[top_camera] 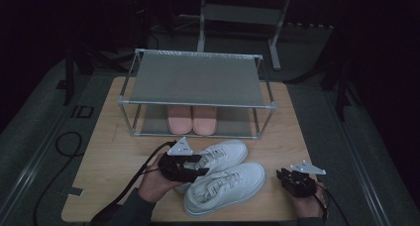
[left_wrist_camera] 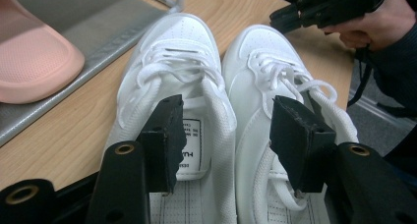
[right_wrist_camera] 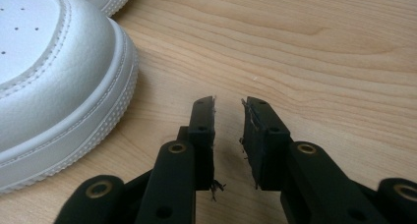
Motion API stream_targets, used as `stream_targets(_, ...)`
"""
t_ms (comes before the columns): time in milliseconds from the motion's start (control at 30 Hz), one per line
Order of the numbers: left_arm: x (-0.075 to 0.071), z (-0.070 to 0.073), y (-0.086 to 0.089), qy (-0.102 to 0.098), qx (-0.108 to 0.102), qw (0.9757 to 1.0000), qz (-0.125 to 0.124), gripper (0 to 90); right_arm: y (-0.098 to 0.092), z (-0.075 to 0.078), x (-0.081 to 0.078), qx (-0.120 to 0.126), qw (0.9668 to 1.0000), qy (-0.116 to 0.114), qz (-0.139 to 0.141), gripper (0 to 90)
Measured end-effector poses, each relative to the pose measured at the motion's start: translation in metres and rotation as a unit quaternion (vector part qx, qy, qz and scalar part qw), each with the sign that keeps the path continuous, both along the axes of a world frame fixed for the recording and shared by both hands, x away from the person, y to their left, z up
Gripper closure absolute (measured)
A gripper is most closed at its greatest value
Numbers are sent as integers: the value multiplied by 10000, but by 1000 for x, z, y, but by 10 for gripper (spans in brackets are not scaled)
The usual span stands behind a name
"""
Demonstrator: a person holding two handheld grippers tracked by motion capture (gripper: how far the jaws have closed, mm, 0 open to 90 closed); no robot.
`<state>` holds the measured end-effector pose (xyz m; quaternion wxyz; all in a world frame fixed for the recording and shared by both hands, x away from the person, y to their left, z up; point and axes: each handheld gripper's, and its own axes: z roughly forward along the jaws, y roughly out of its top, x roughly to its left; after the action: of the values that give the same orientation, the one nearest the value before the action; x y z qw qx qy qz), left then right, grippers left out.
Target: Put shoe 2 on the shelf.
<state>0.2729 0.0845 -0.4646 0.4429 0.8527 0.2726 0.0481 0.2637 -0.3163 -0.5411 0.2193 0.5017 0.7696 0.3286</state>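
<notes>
Two white lace-up sneakers lie side by side on the wooden table [top_camera: 114,151], one [top_camera: 228,151] behind the other [top_camera: 237,186]. My left gripper [top_camera: 198,164] hovers over their heel ends. In the left gripper view its jaws [left_wrist_camera: 223,130] stand wide apart: one over the left sneaker's [left_wrist_camera: 172,62] opening, the other over the right sneaker's [left_wrist_camera: 260,71], with the adjoining collars between them and untouched. My right gripper [top_camera: 282,176] rests low on the table beside the near sneaker's toe [right_wrist_camera: 54,81]. Its jaws [right_wrist_camera: 228,106] are slightly apart with bare wood between them.
A metal shoe rack [top_camera: 195,77] with grey fabric shelves stands at the back of the table. A pair of pink slippers [top_camera: 192,119] sits on its lower shelf. Black cables [top_camera: 133,181] trail off the front left. The other hand and gripper [left_wrist_camera: 319,10] appear beyond the sneakers' toes.
</notes>
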Motion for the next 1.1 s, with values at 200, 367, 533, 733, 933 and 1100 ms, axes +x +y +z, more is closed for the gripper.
stream_targets(200, -4, -2, -4, -40, 112, 9999, 6, 468, -1, 0, 0, 21, 10000, -1, -5, 715)
stream_targets(367, -5, -4, -6, -19, 188, 9998, 75, 465, -1, -1, 0, 24, 10000, 11, -2, 706)
stream_targets(533, -6, -7, -9, 109, 148, 9998, 73, 418, -1, -1, 0, 22, 10000, 19, 15, 698)
stream_targets(733, -6, -10, -11, 192, 272, 9994, 72, 412, -2, 0, -1, 44, 10000, -1, 8, 697)
stream_targets(933, -5, -11, -12, 235, 279, 9993, 29, 416, -1, -1, 0, 39, 10000, 12, 34, 696)
stream_targets(1100, -8, -11, -15, 240, 249, 9994, -52, 414, -1, -1, 0, 42, 10000, 11, 33, 695)
